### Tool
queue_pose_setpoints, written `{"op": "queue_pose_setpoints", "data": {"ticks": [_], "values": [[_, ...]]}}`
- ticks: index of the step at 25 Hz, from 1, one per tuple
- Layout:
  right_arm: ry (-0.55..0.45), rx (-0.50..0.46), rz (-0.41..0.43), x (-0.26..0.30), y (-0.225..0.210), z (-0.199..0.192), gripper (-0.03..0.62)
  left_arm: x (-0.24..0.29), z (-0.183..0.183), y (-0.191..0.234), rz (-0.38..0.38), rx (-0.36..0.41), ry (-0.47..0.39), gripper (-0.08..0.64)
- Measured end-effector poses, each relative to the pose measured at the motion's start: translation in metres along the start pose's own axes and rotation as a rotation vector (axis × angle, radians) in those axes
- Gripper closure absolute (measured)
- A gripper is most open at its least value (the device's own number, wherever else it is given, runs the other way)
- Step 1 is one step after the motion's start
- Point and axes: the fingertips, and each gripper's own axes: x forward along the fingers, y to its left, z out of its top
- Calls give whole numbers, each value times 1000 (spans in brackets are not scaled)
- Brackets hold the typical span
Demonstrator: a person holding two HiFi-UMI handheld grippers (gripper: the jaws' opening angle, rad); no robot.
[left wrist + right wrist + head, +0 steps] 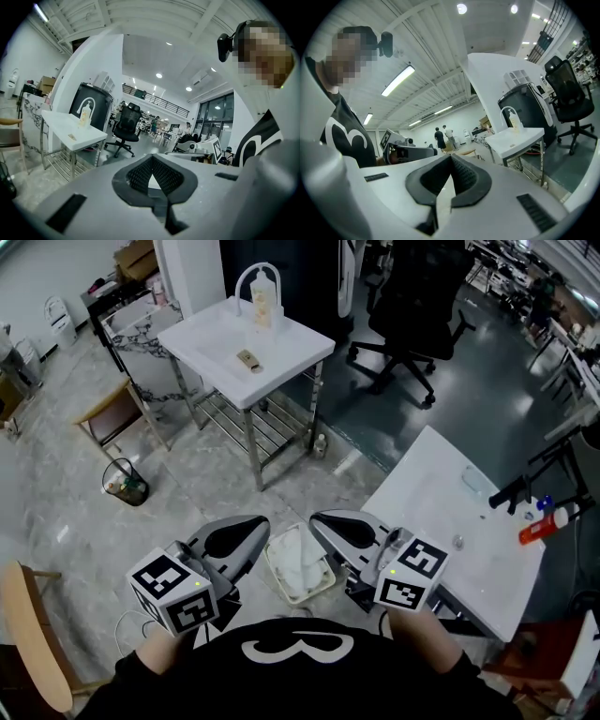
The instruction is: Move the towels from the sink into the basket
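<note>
Got the left gripper (pixel 236 538) at lower left of the head view and the right gripper (pixel 339 529) just right of centre. Side by side, both aimed up-frame, marker cubes nearest the camera. Checked each gripper view too: jaws pressed together on both, ribbed pads meeting at the tips, nothing pinched in either one.

Spotting a white towel (pixel 302 563) bunched up inside the basket (pixel 277 579). Sitting on the marble-look floor at lower centre, framed right between the two grippers.

Further up, at upper centre: the sink (pixel 281 352), white, on a metal-legged stand, well apart from both grippers. Carrying a soap bottle (pixel 265 301) under the curved tap (pixel 258 270), plus a small tan thing (pixel 248 360) lying flat on the top. Way too small to tell what that is.

Around the edges:
- black office chair (pixel 412 320) at upper right, just right of the sink
- white table (pixel 441 512) on the right side, with a red bottle (pixel 542 527) near its far right edge
- little wire bin (pixel 125 482) on the floor at left
- wooden chair (pixel 33 638) hugging the lower left edge
- black shirt (pixel 300 676) filling the bottom of the frame

Also catching the sink at the left of the left gripper view and at the right of the right gripper view.
</note>
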Motion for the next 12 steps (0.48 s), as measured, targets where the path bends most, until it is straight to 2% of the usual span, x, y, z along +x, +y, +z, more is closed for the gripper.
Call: {"op": "queue_pose_setpoints", "data": {"ticks": [6, 12], "values": [[-15, -44, 8, 3, 4, 18, 589, -1, 14, -4, 0, 39, -21, 554], [-17, -67, -2, 6, -5, 25, 589, 2, 20, 4, 9, 43, -34, 555]]}}
